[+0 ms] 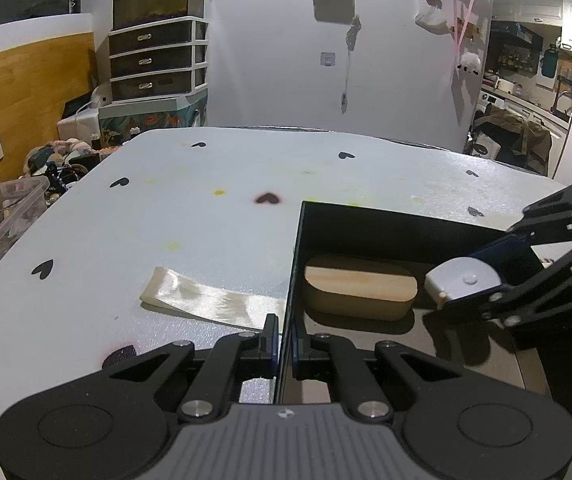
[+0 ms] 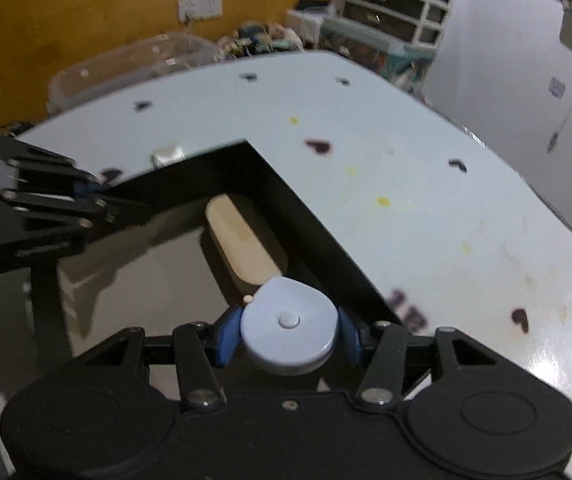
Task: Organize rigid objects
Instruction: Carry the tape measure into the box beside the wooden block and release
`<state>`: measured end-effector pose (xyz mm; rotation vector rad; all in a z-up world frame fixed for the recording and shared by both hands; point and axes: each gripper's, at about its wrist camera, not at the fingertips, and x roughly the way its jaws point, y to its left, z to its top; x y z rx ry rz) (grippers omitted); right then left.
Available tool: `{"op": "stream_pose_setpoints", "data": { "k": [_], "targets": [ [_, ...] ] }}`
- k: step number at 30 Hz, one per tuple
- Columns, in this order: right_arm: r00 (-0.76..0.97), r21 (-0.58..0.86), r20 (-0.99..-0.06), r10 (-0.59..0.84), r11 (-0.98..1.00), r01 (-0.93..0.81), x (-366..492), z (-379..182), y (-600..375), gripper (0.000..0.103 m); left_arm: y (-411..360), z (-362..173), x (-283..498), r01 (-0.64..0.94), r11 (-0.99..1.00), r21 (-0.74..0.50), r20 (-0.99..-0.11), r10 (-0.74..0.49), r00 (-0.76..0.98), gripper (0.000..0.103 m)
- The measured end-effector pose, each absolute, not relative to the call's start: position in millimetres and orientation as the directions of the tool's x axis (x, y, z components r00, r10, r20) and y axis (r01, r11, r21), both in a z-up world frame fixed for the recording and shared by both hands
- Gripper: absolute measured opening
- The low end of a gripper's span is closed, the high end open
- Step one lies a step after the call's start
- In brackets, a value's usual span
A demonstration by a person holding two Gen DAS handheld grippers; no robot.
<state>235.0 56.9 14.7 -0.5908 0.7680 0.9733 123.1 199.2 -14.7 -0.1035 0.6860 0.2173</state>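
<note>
Jaws: the left gripper [image 1: 284, 346] is clamped shut on the thin black wall of the box [image 1: 385, 220], at lower centre of the left view; the right gripper [image 2: 289, 334] is closed on a round grey tape measure [image 2: 289, 330], one blue pad at each flank, at lower centre of the right view. We read the scene from largest to smallest. The table [image 1: 206, 208], white with black hearts, fills mid-frame. The box sits at its right side, open-topped, its far corner pointing to upper centre in the right view. Inside lies a wooden block [image 2: 244, 244], long axis running from that corner down toward the right jaws; the tape measure hangs just in front of its near end, over the box floor. We judge the coming move to be a lowering beside the block, not onto it, with free floor to the left of the frame. A pale strip [image 1: 210, 298] lies outside the box, left of the held wall.
</note>
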Motion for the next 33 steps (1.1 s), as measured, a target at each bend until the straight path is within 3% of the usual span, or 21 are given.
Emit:
{"op": "stream_pose_setpoints", "data": {
  "k": [11,16,20,33],
  "targets": [
    [0.363,-0.105,-0.825,0.434,0.513,-0.852,240.8,-4.6,73.0,0.054,204.7,-16.5,122.2,-0.224,0.974,-0.047,-0.637,0.143,0.757,0.006],
    [0.367,-0.104,-0.816,0.447,0.511,-0.853,236.5,-0.6,71.5,0.069,204.5,-17.9,123.1,-0.224,0.973,-0.048,-0.639,0.142,0.756,0.006],
    [0.371,-0.086,-0.804,0.466,0.525,-0.847,234.1,9.3,65.1,0.071,205.1,-18.2,123.2,-0.226,0.973,-0.049,-0.639,0.143,0.756,0.006],
    [0.434,-0.055,-0.727,0.532,0.585,-0.809,220.1,43.8,28.5,0.098,203.5,-19.4,123.5,-0.231,0.972,-0.04,-0.641,0.153,0.752,0.006]
  ]
}}
